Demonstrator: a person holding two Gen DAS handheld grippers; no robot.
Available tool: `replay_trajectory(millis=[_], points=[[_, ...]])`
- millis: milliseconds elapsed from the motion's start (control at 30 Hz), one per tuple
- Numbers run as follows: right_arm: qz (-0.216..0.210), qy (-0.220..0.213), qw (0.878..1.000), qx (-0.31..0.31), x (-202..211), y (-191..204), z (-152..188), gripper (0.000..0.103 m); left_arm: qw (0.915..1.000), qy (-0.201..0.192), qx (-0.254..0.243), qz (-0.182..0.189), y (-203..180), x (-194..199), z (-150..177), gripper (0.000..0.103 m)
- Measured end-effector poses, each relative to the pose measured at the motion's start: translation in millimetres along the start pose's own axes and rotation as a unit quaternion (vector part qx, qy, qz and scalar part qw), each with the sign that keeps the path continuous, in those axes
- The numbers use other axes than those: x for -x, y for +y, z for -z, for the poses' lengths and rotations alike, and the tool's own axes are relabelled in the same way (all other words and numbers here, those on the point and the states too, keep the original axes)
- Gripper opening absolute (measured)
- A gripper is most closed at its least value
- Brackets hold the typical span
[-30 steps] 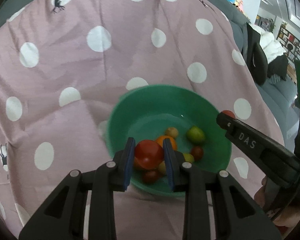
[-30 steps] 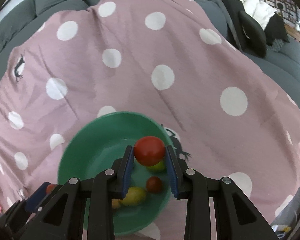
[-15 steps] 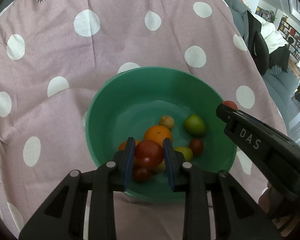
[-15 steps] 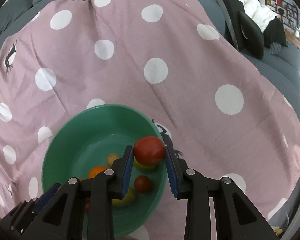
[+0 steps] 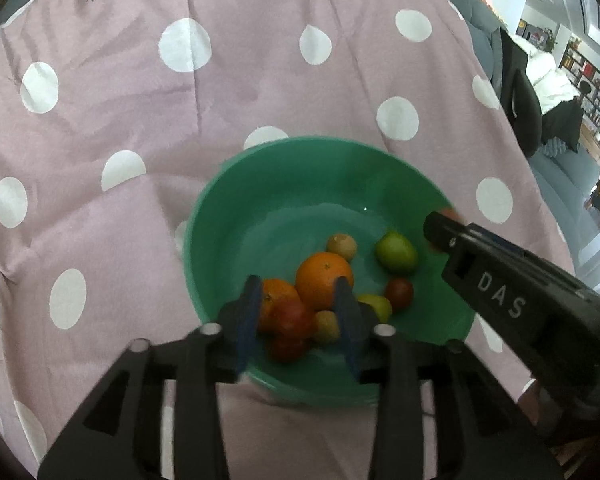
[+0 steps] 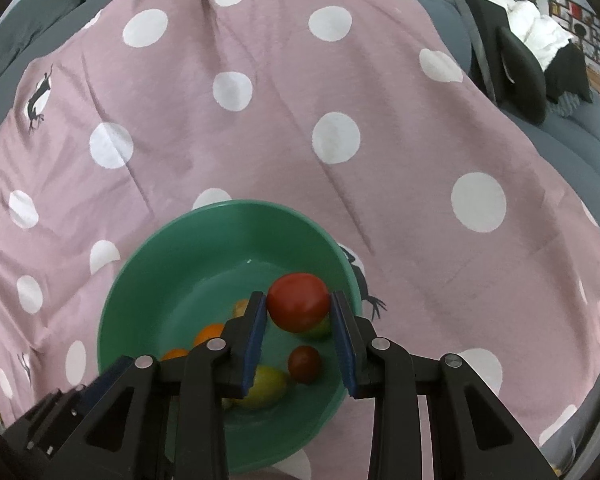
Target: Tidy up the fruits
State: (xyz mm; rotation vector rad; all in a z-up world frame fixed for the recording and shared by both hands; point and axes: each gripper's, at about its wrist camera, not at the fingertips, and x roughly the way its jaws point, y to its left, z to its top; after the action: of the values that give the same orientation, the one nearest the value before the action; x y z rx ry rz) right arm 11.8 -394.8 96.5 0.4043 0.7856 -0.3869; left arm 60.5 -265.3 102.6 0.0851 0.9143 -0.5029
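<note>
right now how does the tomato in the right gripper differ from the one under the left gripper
The right gripper clamps its tomato above the green bowl; the left gripper, jaws opening, has let its tomato sit among the fruit. The right one looks sharp, the left blurred. Both are red and round.

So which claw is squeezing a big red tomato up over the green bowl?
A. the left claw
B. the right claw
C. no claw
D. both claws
B: the right claw has the big red tomato pinched between its blue pads above the green bowl, while the left claw is opening and its pads press on nothing; a smaller red tomato sits among the fruit between them.
</note>
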Motion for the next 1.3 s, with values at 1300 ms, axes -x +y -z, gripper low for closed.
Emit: replay_trajectory(millis=[1300], points=[[0.007,-0.058,0.998,0.008,36,2,-4,0.051,0.9989,-0.045,0.008,-0.013,11,50,0,0.09]])
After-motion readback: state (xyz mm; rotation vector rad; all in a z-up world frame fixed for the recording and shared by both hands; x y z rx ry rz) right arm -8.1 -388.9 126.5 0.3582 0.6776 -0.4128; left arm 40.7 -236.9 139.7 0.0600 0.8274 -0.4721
